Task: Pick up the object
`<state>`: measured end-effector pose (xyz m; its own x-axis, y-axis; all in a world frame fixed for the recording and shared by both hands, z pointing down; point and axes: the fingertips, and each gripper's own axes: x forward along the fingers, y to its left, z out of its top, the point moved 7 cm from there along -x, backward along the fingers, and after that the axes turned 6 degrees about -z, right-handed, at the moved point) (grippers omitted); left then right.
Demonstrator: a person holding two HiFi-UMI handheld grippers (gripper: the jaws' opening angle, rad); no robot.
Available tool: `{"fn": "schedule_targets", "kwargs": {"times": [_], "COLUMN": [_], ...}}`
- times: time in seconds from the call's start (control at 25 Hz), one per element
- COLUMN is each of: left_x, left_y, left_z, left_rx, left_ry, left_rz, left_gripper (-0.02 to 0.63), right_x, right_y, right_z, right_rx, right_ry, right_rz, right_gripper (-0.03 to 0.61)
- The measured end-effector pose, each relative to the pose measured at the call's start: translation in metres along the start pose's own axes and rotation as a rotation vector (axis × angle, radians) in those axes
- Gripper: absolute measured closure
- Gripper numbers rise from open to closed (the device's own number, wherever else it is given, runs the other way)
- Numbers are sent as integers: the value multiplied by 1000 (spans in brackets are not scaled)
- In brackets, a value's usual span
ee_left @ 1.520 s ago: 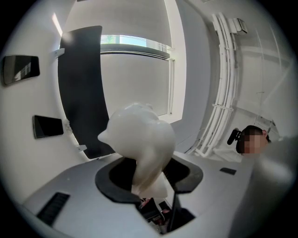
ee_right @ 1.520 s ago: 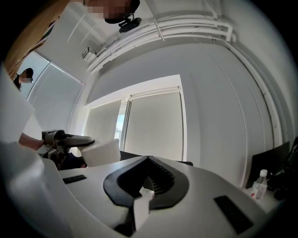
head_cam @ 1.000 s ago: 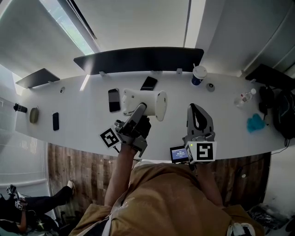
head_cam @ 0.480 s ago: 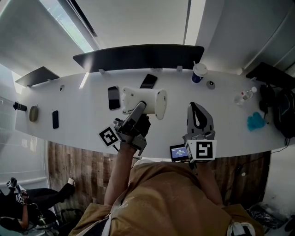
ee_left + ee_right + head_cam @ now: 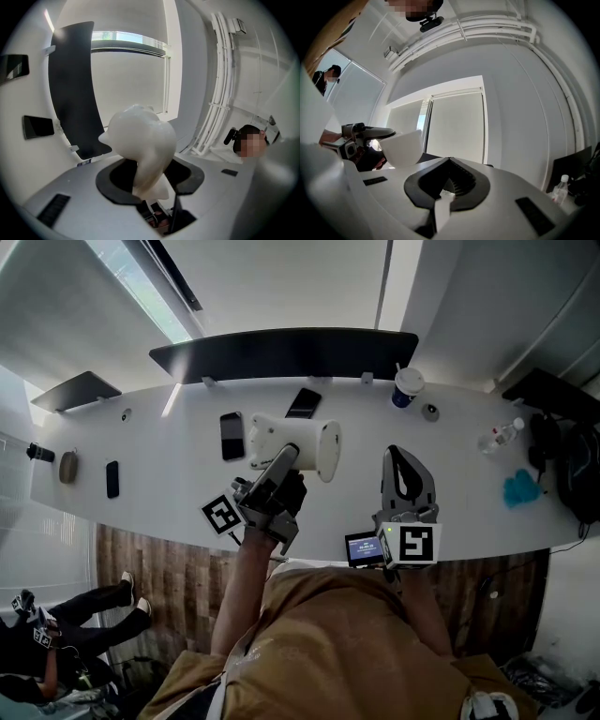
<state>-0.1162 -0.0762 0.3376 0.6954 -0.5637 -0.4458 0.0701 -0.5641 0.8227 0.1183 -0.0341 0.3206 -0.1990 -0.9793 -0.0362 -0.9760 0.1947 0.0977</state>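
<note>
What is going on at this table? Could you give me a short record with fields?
Setting: a person at a long white table, a gripper in each hand
Left gripper: jaws closed on the white object
Right gripper: jaws together, nothing between them
Object lifted off the table: cannot tell
Also on the table: dark phones, paper cup, water bottle, teal cloth

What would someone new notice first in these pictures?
A bulky white object is gripped in the left gripper, over the middle of the long white desk. To its right, the right gripper hangs shut and empty. A dark curved panel lines the desk's far edge.
</note>
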Motion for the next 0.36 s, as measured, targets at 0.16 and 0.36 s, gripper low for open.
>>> {"fn": "schedule_targets", "kwargs": {"times": [0.16,0.36], "left_x": [0,-1], "left_y": [0,1], "left_z": [0,0], "left_rx": [3,-2], "left_ry": [7,7], "left_rz": [2,0], "left_gripper": [442,442], "right_x": [0,-2], "right_y": [0,1], "right_z": [0,-1], "right_rx": [-9,-11], "right_ry": [6,7], "right_rz": [-5,-10], "right_gripper": [571,571]}}
